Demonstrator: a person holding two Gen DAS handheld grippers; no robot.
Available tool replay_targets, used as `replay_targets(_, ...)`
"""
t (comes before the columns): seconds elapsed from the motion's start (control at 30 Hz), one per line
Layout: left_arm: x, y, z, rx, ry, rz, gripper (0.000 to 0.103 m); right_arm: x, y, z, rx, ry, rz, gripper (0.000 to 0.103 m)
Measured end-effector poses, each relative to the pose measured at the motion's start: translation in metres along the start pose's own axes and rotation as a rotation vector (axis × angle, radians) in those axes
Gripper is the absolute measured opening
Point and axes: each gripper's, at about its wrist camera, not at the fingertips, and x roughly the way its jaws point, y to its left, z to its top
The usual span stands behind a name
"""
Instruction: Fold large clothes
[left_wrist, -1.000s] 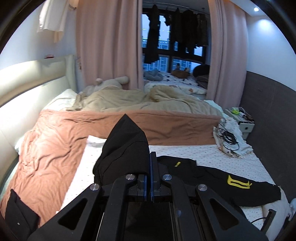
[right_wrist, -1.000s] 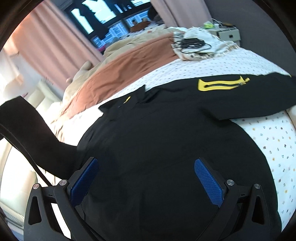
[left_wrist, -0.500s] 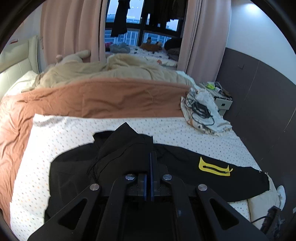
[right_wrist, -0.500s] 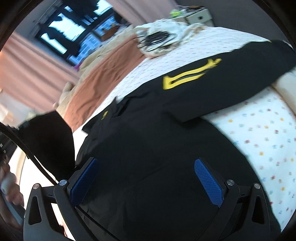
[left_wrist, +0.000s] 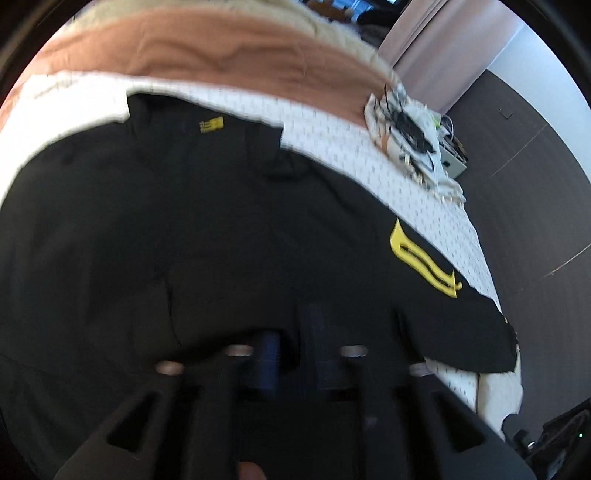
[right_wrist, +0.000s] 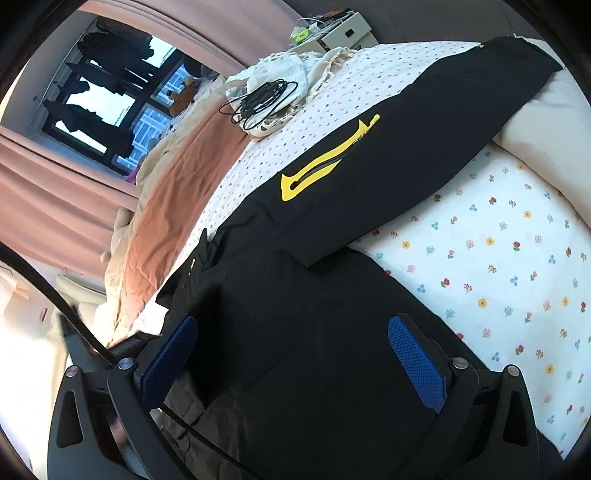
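A large black jacket (left_wrist: 192, 229) with a yellow mark on one sleeve (left_wrist: 421, 258) lies spread on the flower-print sheet (left_wrist: 369, 155). It also shows in the right wrist view (right_wrist: 295, 288), its sleeve (right_wrist: 388, 155) stretched toward the bed's edge. My left gripper (left_wrist: 291, 354) is low over the jacket's body, blurred, its blue pads (left_wrist: 267, 354) a small gap apart with dark cloth between them. My right gripper (right_wrist: 291, 354) is open over the jacket's body, empty.
A white cloth with a black cable coil (right_wrist: 266, 96) lies on the sheet beyond the sleeve. A brown blanket (left_wrist: 221, 62) and beige duvet cover the far side of the bed. A bedside unit (right_wrist: 343, 29) stands by the dark wall. A cream pillow (right_wrist: 535, 118) lies under the sleeve's end.
My left gripper has come down from high above the bed onto the jacket, and its pads have parted slightly. My right gripper has shifted toward the sleeve, staying open.
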Motion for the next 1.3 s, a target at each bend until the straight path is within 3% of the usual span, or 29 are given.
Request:
replay_targets(0.03,0.004,0.003,-0.005,-0.014,0.012,-0.016,0.094,0.000,0.000,0.000,0.003,0.000,0.003,0.103)
replay_targets(0.07,0.005,0.006,-0.009,-0.026,0.013,-0.035,0.103,0.000,0.000,0.000,0.002,0.000,0.002,0.103)
replay_targets(0.2,0.002,0.020,-0.020,-0.059,0.029,-0.048,0.103,0.001,0.004,0.001,-0.017,0.001,0.006,0.103)
replay_targets(0.27,-0.014,0.031,-0.026,-0.083,0.002,-0.057,0.103,0.002,0.006,0.000,-0.025,-0.002,-0.003,0.103)
replay_targets(0.4,-0.051,0.054,-0.034,-0.115,-0.077,-0.056,0.103,0.008,0.013,-0.003,-0.049,0.005,-0.017,0.103)
replay_targets(0.57,-0.106,0.082,-0.050,-0.092,-0.190,0.022,0.103,0.019,0.037,-0.013,-0.127,0.025,-0.018,0.103)
replay_targets(0.7,-0.144,0.115,-0.063,-0.133,-0.272,-0.001,0.103,0.030,0.064,-0.027,-0.234,0.038,-0.031,0.103)
replay_targets(0.93,-0.195,0.163,-0.078,-0.091,-0.433,0.090,0.103,0.054,0.115,-0.057,-0.427,0.037,-0.056,0.103)
replay_targets(1.07,-0.202,0.203,-0.073,-0.151,-0.422,0.090,0.103,0.074,0.142,-0.077,-0.535,0.050,-0.070,0.103)
replay_targets(1.3,-0.226,0.253,-0.070,-0.231,-0.456,0.066,0.103,0.120,0.183,-0.104,-0.712,0.057,-0.205,0.103)
